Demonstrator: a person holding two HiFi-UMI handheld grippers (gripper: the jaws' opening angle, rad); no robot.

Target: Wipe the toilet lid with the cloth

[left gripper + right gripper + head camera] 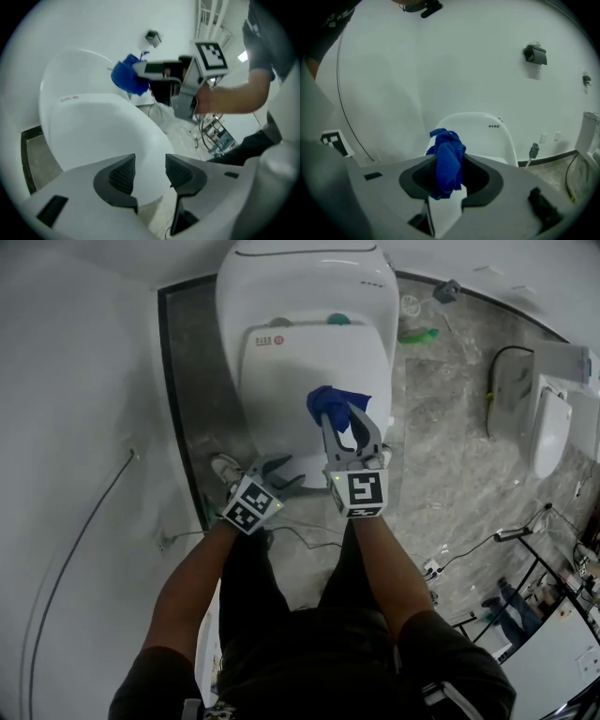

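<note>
My right hand-held gripper [450,165] is pinching the blue cloth [447,140] tight, w/ a bunch of it sticking out the front. The cloth hangs over the front part of the toilet lid [281,381], near its right side, & I think it's not touching yet. My left hand-held gripper [150,171] is spread w/ nothing in it, low by the lid's front edge. Next bit, I think: bring the cloth down till it sits on the lid, push soft, then rub side to side, back to front, so no spot gets missed. Only cloth should touch, not the hard jaw tips, or they could scratch. The lid looks smooth, shiny & a bit round, so the cloth should slide easy but could slip out; the pinch has to be firm. The left one is best kept out of the way. Room: white wall [75,381] w/ a thin cable [84,531], grey stone floor [450,465] w/ more cables [464,551], so I mind my feet.
</note>
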